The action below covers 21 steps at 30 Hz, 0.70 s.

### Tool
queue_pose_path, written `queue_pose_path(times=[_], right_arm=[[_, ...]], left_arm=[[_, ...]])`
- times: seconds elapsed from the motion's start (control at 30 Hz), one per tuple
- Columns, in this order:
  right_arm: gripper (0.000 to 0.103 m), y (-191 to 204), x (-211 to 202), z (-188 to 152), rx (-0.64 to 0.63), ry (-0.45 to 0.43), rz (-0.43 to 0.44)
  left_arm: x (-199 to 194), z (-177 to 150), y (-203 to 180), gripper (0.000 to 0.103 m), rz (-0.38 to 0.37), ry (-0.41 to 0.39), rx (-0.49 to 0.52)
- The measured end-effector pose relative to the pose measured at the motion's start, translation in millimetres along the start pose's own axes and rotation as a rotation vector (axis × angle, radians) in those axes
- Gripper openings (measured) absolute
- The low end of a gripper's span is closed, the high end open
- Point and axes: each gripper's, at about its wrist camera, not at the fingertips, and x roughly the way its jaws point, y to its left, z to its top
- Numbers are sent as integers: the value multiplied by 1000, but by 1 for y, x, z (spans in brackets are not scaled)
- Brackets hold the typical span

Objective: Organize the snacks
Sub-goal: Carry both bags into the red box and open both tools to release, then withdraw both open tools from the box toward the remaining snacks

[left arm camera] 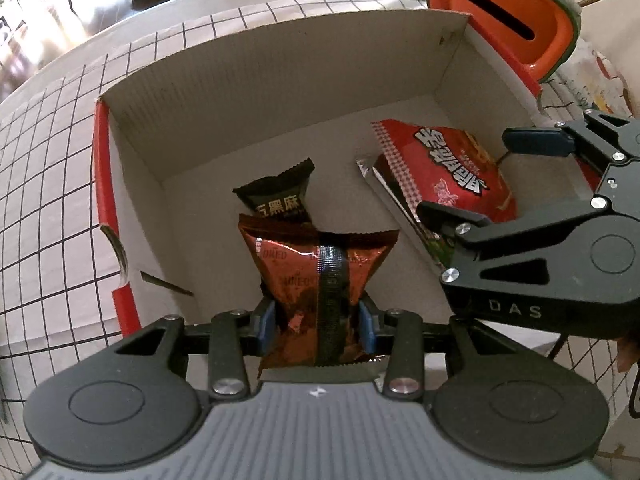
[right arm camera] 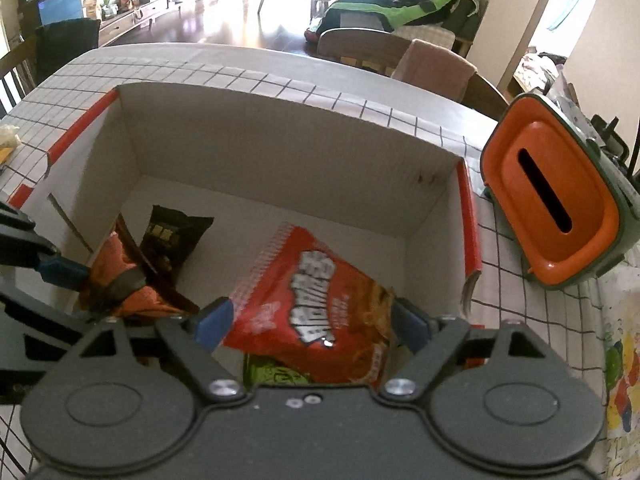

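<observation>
A white cardboard box [left arm camera: 280, 92] with red edges stands on the checked tablecloth. My left gripper [left arm camera: 318, 316] is shut on a shiny brown snack packet [left arm camera: 320, 264] and holds it over the box's near side. A black snack packet [left arm camera: 280, 196] lies on the box floor behind it. A red snack bag [left arm camera: 448, 168] lies in the box on the right, on top of a green packet [right arm camera: 276, 374]. My right gripper [right arm camera: 308, 322] is open, its blue pads either side of the red bag [right arm camera: 320, 300] and just above it. The brown packet [right arm camera: 120, 284] also shows in the right wrist view.
An orange and green tissue holder [right arm camera: 556, 208] stands just right of the box [right arm camera: 280, 136]. A colourful bag [right arm camera: 620, 360] lies at the far right. Chairs [right arm camera: 360, 48] stand behind the table. The checked tablecloth [left arm camera: 52, 184] stretches left of the box.
</observation>
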Motion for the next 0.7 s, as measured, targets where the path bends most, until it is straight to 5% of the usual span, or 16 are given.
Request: queue_pose_path(times=[0.7], right_arm=[[94, -7, -58, 3, 52, -121, 49]], left_arm=[[-89, -21, 25, 59, -21, -234, -75]])
